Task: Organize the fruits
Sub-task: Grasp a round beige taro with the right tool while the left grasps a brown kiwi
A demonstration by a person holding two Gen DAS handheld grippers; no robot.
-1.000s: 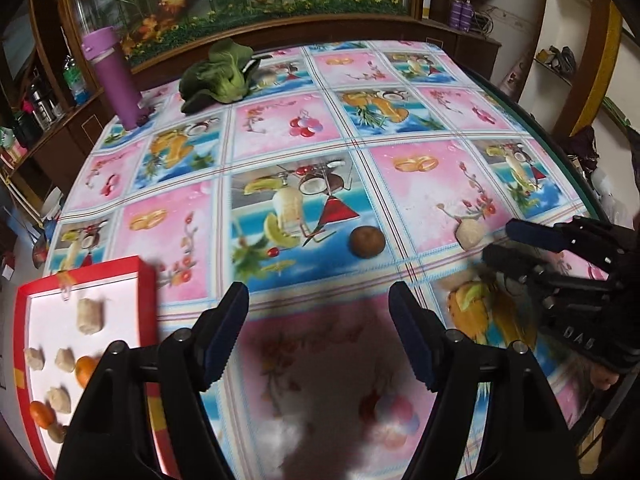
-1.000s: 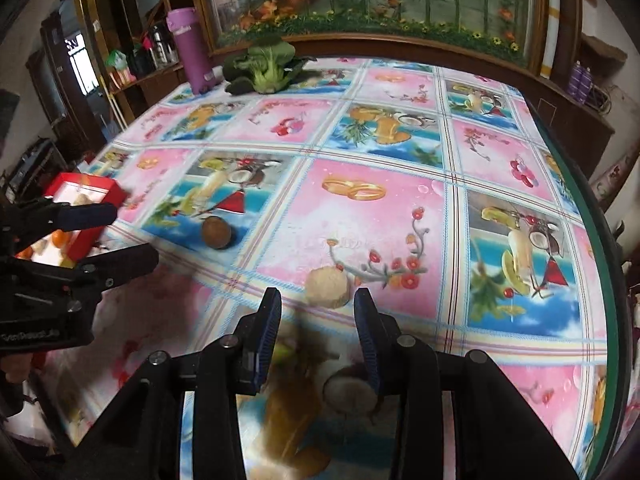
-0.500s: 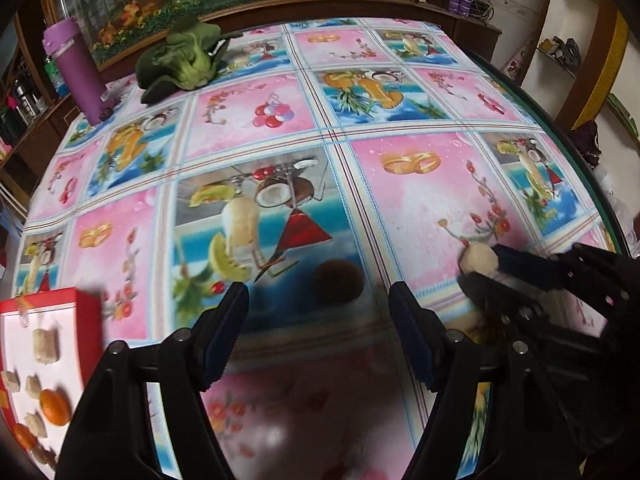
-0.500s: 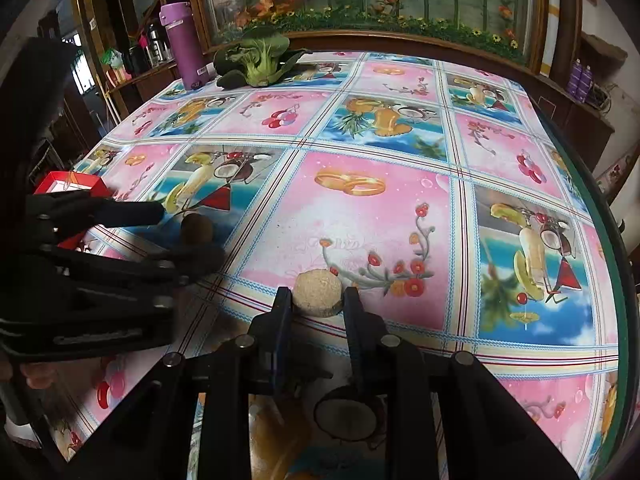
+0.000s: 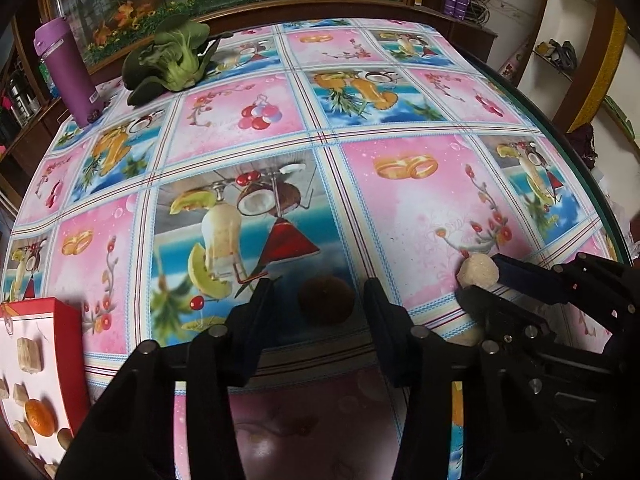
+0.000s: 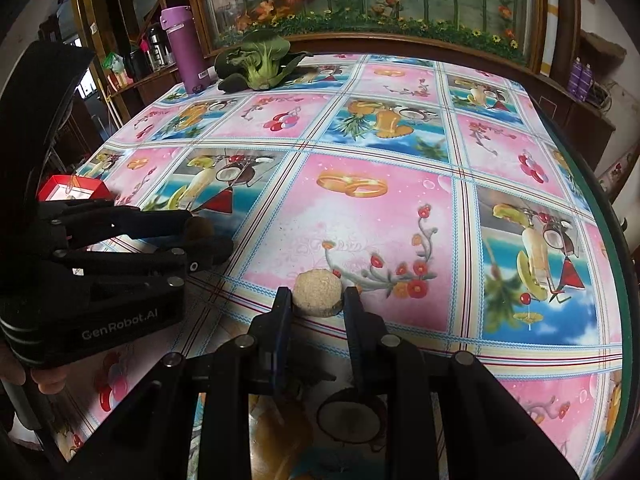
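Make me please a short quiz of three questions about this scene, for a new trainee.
1. True or false: the right gripper is shut on the pale round fruit.
2. Which object lies between the jaws of the left gripper? A) purple bottle B) brown fruit C) leafy green vegetable
3. Fill in: the red tray with sorted pieces stands at the table's ___ edge in the left wrist view.

Key: 1 true. 2 B, the brown fruit; the jaws are closing, not yet pressing it. 3 left.
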